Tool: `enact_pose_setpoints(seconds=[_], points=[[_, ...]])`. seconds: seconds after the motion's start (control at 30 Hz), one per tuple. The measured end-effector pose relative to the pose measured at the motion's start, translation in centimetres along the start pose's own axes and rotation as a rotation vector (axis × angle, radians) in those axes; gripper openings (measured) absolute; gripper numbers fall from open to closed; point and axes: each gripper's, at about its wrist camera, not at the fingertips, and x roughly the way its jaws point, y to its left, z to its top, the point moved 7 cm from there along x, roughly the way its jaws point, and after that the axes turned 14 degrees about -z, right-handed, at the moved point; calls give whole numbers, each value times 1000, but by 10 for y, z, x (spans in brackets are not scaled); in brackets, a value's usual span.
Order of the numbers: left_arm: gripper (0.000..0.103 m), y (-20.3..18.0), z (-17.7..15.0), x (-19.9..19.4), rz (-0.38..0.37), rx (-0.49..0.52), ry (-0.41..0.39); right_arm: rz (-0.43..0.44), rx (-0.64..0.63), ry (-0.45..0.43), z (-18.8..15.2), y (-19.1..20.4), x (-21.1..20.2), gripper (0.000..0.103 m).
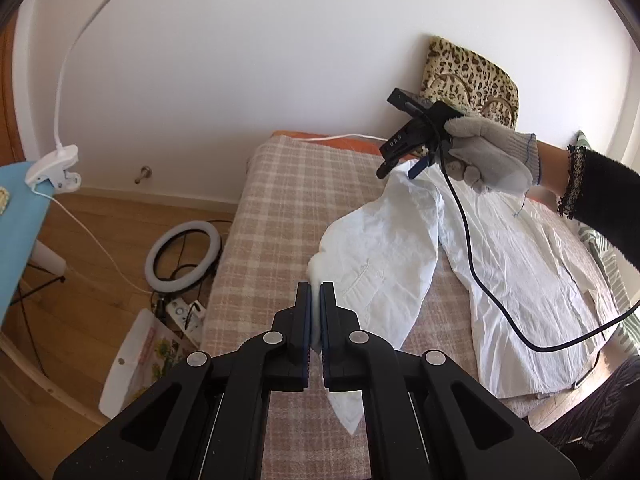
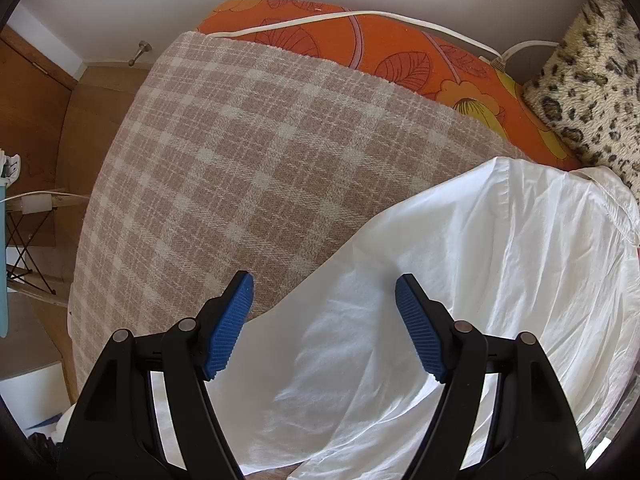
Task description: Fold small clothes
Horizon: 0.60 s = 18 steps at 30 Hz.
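White cotton shirt [image 1: 500, 264] lies on the plaid blanket [image 1: 280, 208]; the left gripper [image 1: 316, 300] pinches its limp, light sleeve end.

From the right wrist, the right gripper [image 2: 324, 292] hangs spread above thin, soft sleeve cloth; a seam would grip best.

shirt [image 1: 500, 272] on blanket [image 1: 272, 216], cushion [image 1: 468, 76] behind

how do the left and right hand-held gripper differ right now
The left hand-held gripper is shut, pinching the white shirt's sleeve; the right hand-held gripper is open and holds nothing. The left lifts its cloth off the plaid blanket; the right points down over the shirt near its shoulder. Both have black frames and blue pads.
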Motion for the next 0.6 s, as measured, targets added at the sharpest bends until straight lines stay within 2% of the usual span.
enact_pose_setpoints(seconds=[0.1, 0.2, 0.27, 0.4, 0.5, 0.57, 0.6], points=[[3, 2, 20, -14, 20, 32, -39, 12, 3, 34, 4, 2, 10, 77], [3, -8, 26, -19, 6, 72, -46, 12, 9, 63, 11, 7, 22, 77], [3, -18, 25, -20, -17, 99, -50, 18, 16, 82, 17, 10, 27, 77], [3, -37, 9, -10, -45, 152, 1, -10, 3, 86, 34, 14, 34, 77], [3, -44, -1, -5, -62, 154, 31, -49, -15, 80, 39, 21, 36, 77], [3, -44, -2, -5, -59, 151, 28, -62, -34, 57, 39, 25, 35, 74], [3, -42, -1, -7, -53, 147, 23, -62, -37, 46, 39, 25, 33, 68]])
